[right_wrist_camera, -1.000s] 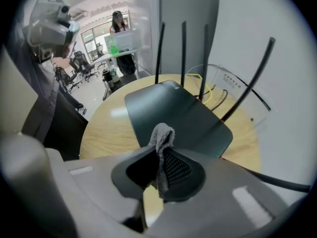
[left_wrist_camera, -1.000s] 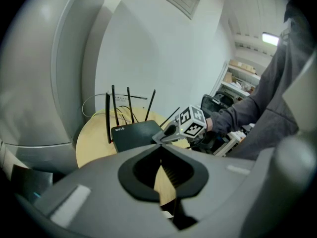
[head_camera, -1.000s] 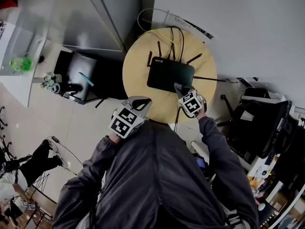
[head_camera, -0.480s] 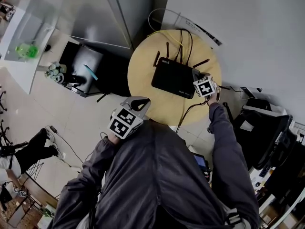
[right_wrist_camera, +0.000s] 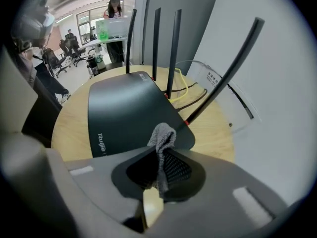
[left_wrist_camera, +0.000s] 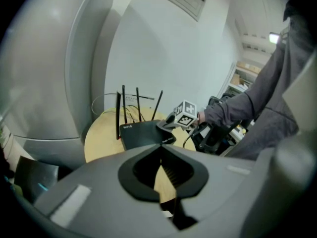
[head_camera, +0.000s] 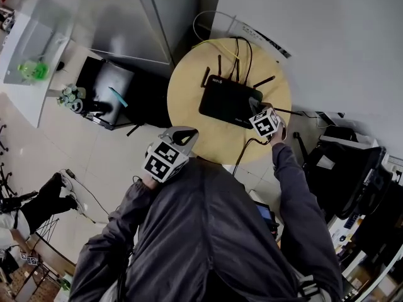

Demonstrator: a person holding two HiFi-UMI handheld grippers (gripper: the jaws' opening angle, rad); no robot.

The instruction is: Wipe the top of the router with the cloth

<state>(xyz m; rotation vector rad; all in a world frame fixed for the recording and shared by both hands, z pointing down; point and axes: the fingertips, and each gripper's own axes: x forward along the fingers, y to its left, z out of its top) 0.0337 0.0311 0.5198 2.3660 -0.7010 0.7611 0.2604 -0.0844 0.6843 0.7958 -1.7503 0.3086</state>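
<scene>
**Cloth pinched over the router's corner, other gripper idle**

At the left of the head view, the left hand-held gripper (head_camera: 181,134) is held off the near edge of the round pale wooden table (head_camera: 186,102), close to the person's chest. In its own view its jaws (left_wrist_camera: 159,166) stand together with nothing between them, pointing across the table toward the router.

The flat black plastic router (head_camera: 227,99) lies on the far half of the table, its white lettering facing the person. Four thin black antennas (right_wrist_camera: 156,43) stand up along its back edge. Behind them a yellow cable and several black cables (head_camera: 238,48) loop toward the wall.

To the right, the right hand-held gripper (head_camera: 254,104) sits at the router's near right corner, with its marker cube just off the casing's edge. Its jaws (right_wrist_camera: 161,165) are clamped on a small grey knitted cloth (right_wrist_camera: 161,137), and a folded tuft of it pokes out past the tips. In the right gripper view that tuft sits over the router's (right_wrist_camera: 129,113) near edge. Whether the cloth presses on the casing cannot be made out.
</scene>
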